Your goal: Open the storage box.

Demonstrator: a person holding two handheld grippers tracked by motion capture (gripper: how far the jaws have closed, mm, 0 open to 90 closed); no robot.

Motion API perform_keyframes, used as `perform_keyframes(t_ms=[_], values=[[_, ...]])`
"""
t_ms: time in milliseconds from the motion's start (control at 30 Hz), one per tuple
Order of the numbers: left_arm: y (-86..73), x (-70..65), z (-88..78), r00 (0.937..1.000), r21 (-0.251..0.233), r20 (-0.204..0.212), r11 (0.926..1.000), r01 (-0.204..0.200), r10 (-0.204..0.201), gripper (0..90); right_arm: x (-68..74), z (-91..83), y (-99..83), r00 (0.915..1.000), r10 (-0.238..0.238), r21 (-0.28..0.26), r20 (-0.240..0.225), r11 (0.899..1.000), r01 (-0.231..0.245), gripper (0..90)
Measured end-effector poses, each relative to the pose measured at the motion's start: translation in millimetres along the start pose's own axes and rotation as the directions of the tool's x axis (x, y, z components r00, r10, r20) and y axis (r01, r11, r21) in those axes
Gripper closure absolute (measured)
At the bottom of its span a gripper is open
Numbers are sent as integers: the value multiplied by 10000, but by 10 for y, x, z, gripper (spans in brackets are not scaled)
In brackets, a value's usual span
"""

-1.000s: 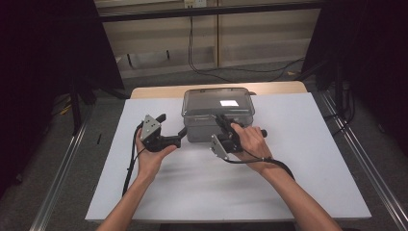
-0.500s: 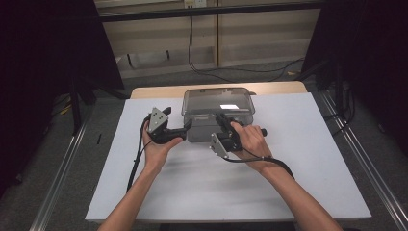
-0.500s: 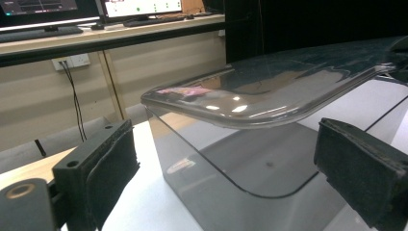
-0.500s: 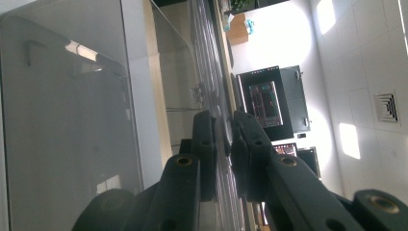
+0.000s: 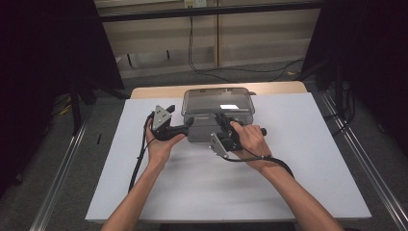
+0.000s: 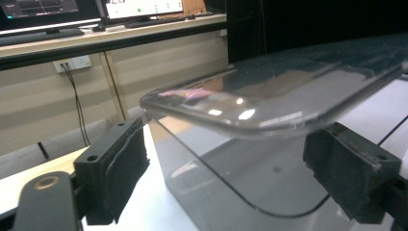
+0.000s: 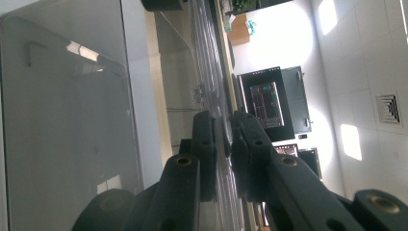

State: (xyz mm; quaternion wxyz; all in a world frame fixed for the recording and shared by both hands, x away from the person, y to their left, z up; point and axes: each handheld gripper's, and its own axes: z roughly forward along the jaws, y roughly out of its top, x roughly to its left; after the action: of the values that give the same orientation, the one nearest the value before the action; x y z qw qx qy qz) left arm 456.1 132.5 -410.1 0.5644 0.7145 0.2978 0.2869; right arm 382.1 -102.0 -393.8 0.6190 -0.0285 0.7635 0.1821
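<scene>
Both tongs were at the clear plastic box, which stood at the far middle of the white worktop, close to its back edge. My right tongs were pressed together on the edge of the lid; in the right gripper view I saw the thin transparent rim squeezed between the two black pads (the view was turned on its side there). My left tongs stood apart at the left front corner of the box. In the left gripper view the rounded corner of the lid lay between the two pads, but neither pad pressed on it. These jaws had just been closing a little, with the corner of the box between them. In the high view my left hand and my right hand were both just before the front wall of the box, near each other.
</scene>
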Motion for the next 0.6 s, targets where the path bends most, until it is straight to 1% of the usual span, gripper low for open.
perform_keyframes(t_ms=[67, 133, 267, 333, 367, 433, 533, 600], values=[[22, 1, 4, 10000, -53, -30, 10000, -16, 16, 165, -3, 1, -2, 10000, 38, -7, 9, 10000, -38, 808], [32, -1, 13, 9999, -4, -65, 9999, -103, 103, 172, -7, 0, -4, 10000, 32, 2, 28, 10000, -32, 807], [27, -20, 27, 9999, -166, 7, 9997, -155, 155, 174, -5, -1, -2, 10000, 48, 13, 46, 10000, -48, 806], [28, -26, 29, 9996, -184, 89, 9995, -269, 271, 179, -7, 0, -4, 10000, 49, 1, 46, 10000, -49, 800], [30, -28, 27, 9994, -171, 97, 9993, -344, 345, 183, -7, -1, -7, 9999, 113, 2, 50, 9999, -113, 794], [35, -38, 35, 9995, -315, 97, 9990, -308, 311, 187, -20, 0, -14, 9995, 304, -25, 72, 9995, -304, 767], [38, -29, 33, 9985, -171, 145, 9984, -533, 535, 200, -48, 7, -29, 9973, 733, -164, 51, 9972, -733, 696], [33, -28, 36, 9986, -173, 158, 9986, -506, 509, 209, -60, 11, -41, 9950, 994, -168, -27, 9949, -994, 673]])
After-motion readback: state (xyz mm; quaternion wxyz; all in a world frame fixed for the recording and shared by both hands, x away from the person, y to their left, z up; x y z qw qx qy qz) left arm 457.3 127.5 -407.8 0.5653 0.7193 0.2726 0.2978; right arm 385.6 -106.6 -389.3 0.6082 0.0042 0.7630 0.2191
